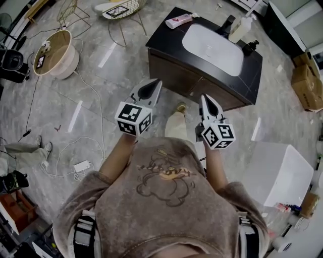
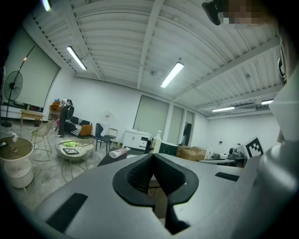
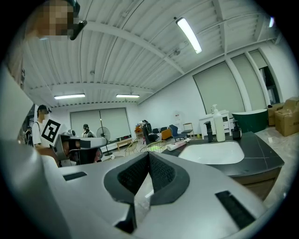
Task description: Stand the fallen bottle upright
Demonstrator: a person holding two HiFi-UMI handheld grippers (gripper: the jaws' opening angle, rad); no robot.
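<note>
A white bottle with a pink cap [image 1: 179, 20] lies on its side at the far left corner of the black vanity top [image 1: 166, 40], beside the white sink [image 1: 212, 43]. It also shows as the fallen bottle [image 2: 119, 151] in the left gripper view and, lying behind the basin, as the fallen bottle [image 3: 179, 145] in the right gripper view. My left gripper [image 1: 154, 83] and right gripper [image 1: 206, 98] are both shut and empty. They hover over the floor, short of the vanity's front. The left gripper [image 2: 153, 156] and right gripper [image 3: 148, 155] point roughly level toward the counter.
A white pump bottle [image 1: 241, 27], a dark pump bottle [image 1: 251, 46] and a black faucet [image 1: 227, 24] stand behind the sink. A round side table [image 1: 55, 53], wire chairs [image 1: 121, 10], floor cables [image 1: 81, 166], cardboard boxes [image 1: 308, 80] and a white tub [image 1: 282, 171] surround me.
</note>
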